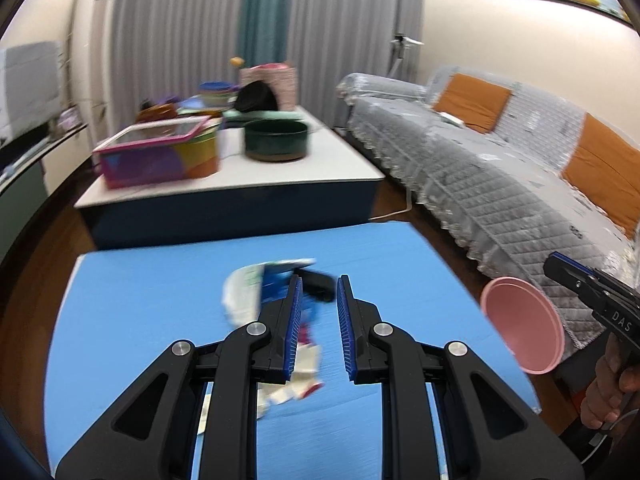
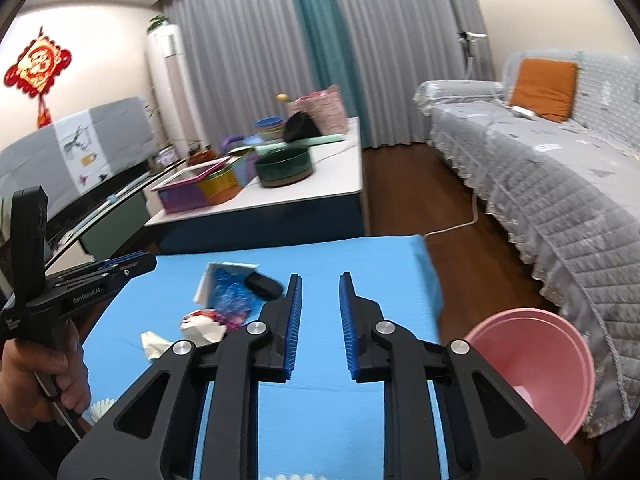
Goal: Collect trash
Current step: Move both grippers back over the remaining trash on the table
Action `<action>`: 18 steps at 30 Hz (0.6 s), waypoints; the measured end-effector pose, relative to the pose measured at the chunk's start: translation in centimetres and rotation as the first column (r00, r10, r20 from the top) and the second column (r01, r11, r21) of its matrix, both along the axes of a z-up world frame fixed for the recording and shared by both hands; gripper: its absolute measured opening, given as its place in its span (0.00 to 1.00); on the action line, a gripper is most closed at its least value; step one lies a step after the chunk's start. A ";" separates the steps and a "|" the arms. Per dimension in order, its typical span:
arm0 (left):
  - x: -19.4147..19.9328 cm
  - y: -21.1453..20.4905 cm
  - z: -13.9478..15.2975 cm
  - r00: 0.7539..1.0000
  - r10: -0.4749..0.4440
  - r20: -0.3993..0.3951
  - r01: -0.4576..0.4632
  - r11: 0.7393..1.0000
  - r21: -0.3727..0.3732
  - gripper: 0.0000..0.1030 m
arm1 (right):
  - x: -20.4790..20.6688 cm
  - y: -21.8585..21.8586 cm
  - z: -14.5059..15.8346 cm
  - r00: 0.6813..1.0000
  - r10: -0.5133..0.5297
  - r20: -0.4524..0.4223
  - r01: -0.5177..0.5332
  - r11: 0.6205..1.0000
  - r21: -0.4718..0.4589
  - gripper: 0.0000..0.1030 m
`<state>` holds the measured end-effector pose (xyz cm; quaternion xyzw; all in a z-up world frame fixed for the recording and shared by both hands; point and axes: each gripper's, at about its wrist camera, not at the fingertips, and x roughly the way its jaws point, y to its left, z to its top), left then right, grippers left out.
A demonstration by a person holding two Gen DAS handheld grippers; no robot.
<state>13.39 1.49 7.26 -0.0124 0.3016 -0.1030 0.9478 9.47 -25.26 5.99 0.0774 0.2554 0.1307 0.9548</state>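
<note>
Blue table [image 2: 340,400], trash heap [image 2: 224,308] near its far left part: white wrappers, blue crinkled bag, a small black item. Right half of the surface bare to the edge. Pink bin [image 2: 536,368] just off the right edge, before the sofa [image 2: 560,184]. Left gripper [image 1: 318,300] over the heap, jaws apart, empty. Right gripper [image 2: 319,300] jaws apart, nothing between.

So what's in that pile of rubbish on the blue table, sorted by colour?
White: 3 (carton, wad with red bits, tissue)
Blue: 1 (wrapper)
Black: 1 (block)
Total: 5
</note>
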 end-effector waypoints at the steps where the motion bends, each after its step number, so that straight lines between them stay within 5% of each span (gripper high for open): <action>1: 0.0 0.8 -0.1 1.000 0.015 -0.005 -0.015 1.000 -0.003 0.18 | 0.3 0.8 -0.2 1.000 0.015 -0.004 -0.015 1.000 -0.003 0.18; 18: -0.9 11.6 -5.3 0.971 0.168 -0.171 -0.184 0.980 -0.081 0.18 | 4.5 10.5 -4.8 0.976 0.199 -0.085 -0.203 0.978 -0.041 0.17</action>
